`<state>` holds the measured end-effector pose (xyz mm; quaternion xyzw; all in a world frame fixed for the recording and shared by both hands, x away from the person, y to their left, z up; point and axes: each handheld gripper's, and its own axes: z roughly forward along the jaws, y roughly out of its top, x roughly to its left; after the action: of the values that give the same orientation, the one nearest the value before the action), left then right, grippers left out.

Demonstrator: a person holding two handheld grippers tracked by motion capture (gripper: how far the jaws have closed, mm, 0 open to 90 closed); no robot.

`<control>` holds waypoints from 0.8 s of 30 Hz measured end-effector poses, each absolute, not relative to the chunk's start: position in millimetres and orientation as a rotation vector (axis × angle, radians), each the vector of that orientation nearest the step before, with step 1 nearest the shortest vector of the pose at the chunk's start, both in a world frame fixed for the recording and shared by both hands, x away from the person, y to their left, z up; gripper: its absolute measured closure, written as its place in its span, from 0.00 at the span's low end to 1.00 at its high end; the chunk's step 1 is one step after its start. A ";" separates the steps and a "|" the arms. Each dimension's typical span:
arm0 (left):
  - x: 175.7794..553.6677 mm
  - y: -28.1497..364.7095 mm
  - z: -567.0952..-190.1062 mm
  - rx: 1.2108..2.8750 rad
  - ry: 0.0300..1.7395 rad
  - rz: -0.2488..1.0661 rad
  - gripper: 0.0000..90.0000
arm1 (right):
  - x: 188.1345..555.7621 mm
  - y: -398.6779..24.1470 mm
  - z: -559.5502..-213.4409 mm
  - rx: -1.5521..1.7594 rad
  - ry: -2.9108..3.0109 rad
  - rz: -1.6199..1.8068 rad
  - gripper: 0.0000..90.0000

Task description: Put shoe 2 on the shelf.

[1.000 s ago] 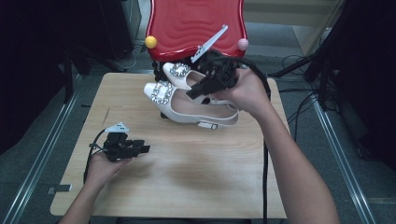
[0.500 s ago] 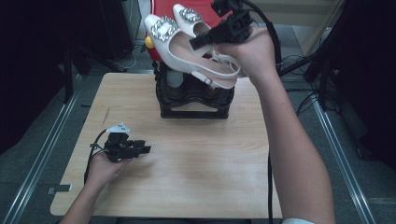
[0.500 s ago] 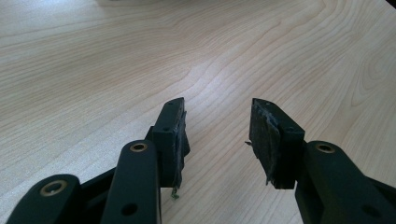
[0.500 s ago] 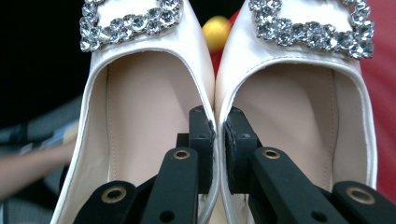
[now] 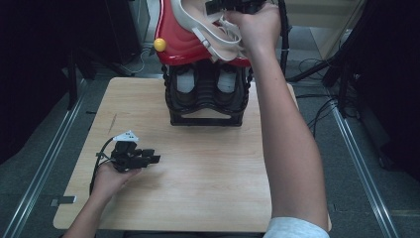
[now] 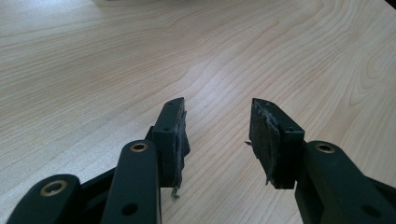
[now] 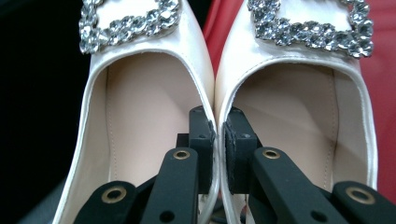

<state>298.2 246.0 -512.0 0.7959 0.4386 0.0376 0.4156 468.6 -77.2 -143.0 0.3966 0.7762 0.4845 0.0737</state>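
Shoes (image 7: 210,93) are the thing here, a white pair with sparkly buckles, and both are pinched together by the right gripper (image 7: 218,135). In the right gripper view one jaw sits inside each shoe, and the two inner side walls are squeezed between the pads, so the jaws are nearly closed with just those walls between them (pretty neat way to grab a pair at once). From the high view the pair (image 5: 218,29) is up in the air near the top edge, in front of a red tray (image 5: 183,44) with a yellow ball (image 5: 159,44) on its corner, above a black rack (image 5: 207,96) standing at the far side of the table (image 5: 198,188). The right gripper (image 5: 233,6) itself is mostly cut off by the frame there.

Left gripper (image 5: 151,158) is low on the near left part of the table, well apart from the rack. Its jaws are spread fairly wide with nothing between them, just bare wood under the pads (image 6: 176,135).
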 end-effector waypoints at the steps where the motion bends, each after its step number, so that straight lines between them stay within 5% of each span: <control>1: 298.1 245.7 -512.0 1.995 1.103 0.093 0.63 | 472.1 -77.9 -142.1 1.212 2.308 1.461 0.94; 24: 298.1 247.4 -511.3 1.976 1.104 0.092 0.63 | 522.6 -59.5 -159.7 1.631 1.878 1.387 0.94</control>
<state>298.1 247.4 -511.3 0.7899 0.4411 0.0368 0.4243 522.6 -59.5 -159.7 0.5665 0.6524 0.4818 0.1461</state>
